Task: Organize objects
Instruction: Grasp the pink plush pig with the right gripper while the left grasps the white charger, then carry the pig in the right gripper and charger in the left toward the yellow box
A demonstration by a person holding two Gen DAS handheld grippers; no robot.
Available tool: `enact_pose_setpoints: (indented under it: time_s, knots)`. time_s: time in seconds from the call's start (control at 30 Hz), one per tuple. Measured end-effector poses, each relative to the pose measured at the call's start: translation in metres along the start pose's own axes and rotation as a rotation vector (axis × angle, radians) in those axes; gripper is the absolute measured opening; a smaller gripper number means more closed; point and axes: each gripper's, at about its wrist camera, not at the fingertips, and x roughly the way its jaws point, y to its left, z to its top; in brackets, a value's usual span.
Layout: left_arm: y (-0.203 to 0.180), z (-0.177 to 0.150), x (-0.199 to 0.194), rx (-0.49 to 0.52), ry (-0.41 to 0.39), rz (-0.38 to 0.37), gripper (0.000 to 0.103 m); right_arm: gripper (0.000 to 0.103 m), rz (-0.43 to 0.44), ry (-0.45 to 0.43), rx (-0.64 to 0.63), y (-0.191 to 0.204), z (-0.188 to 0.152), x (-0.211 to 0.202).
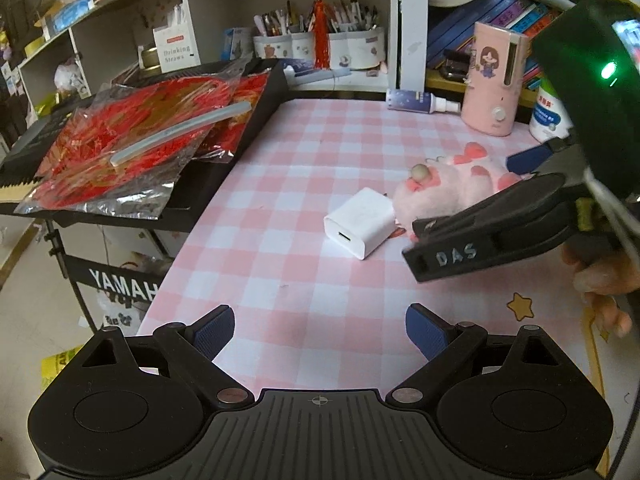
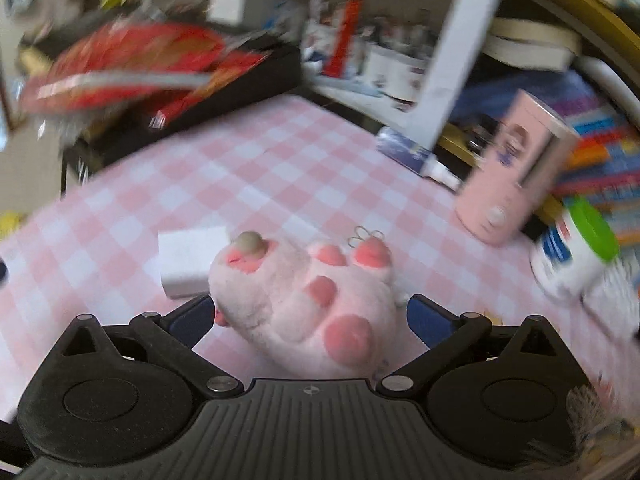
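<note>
A pink plush paw toy point(image 2: 308, 300) lies on the pink checked tablecloth point(image 1: 304, 148). My right gripper point(image 2: 310, 316) is open, its two fingers on either side of the plush, not closed on it. In the left wrist view the plush point(image 1: 444, 188) sits behind the right gripper's black finger point(image 1: 480, 236). A white charger cube point(image 1: 360, 222) lies just left of the plush; it also shows in the right wrist view point(image 2: 192, 260). My left gripper point(image 1: 320, 330) is open and empty, low over the cloth in front of the charger.
A pink humidifier point(image 1: 494, 80), a spray bottle point(image 1: 420, 102) and a white jar point(image 1: 550, 114) stand at the back right. A black keyboard with red foil packets point(image 1: 132, 140) borders the table's left. Shelves with pen cups point(image 1: 320, 46) and books stand behind.
</note>
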Motion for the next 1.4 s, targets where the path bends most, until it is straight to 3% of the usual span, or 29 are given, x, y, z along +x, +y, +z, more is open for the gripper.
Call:
enact_pose_setpoints:
  time_s: [0.13,0.27,0.4,0.63,0.8,0.9,0.97,1.03,1.23,1.4]
  knots:
    - [-0.001,0.003,0.006,0.0,0.009,0.0,0.094,0.103,0.014,-0.008,-0.087,0.003,0.0,0.016]
    - [-0.005,0.009,0.013,0.005,0.007,-0.014,0.094,0.091,0.035,-0.031,-0.085,0.0,-0.002,0.02]
    - [-0.012,0.018,0.022,0.011,-0.011,-0.04,0.094,0.085,0.046,-0.032,-0.001,-0.017,-0.002,0.012]
    - [-0.022,0.038,0.053,0.011,-0.042,-0.06,0.094,0.085,-0.04,-0.089,0.223,-0.057,-0.004,-0.026]
    - [-0.025,0.05,0.078,-0.021,-0.029,-0.052,0.092,0.086,-0.031,-0.085,0.307,-0.07,-0.014,-0.044]
    - [-0.024,0.053,0.089,-0.041,-0.012,-0.059,0.086,0.086,-0.019,-0.077,0.339,-0.071,-0.02,-0.052]
    - [-0.024,0.053,0.093,-0.051,0.001,-0.064,0.073,0.086,-0.015,-0.075,0.349,-0.071,-0.024,-0.056]
    - [-0.025,0.053,0.092,-0.038,-0.013,-0.044,0.064,0.086,-0.014,-0.071,0.355,-0.071,-0.026,-0.058]
    - [-0.015,0.048,0.083,-0.074,-0.001,-0.065,0.064,0.086,-0.013,-0.059,0.354,-0.068,-0.034,-0.064]
    - [-0.002,0.036,0.051,-0.123,-0.017,-0.108,0.064,0.086,-0.005,-0.052,0.339,-0.061,-0.04,-0.071]
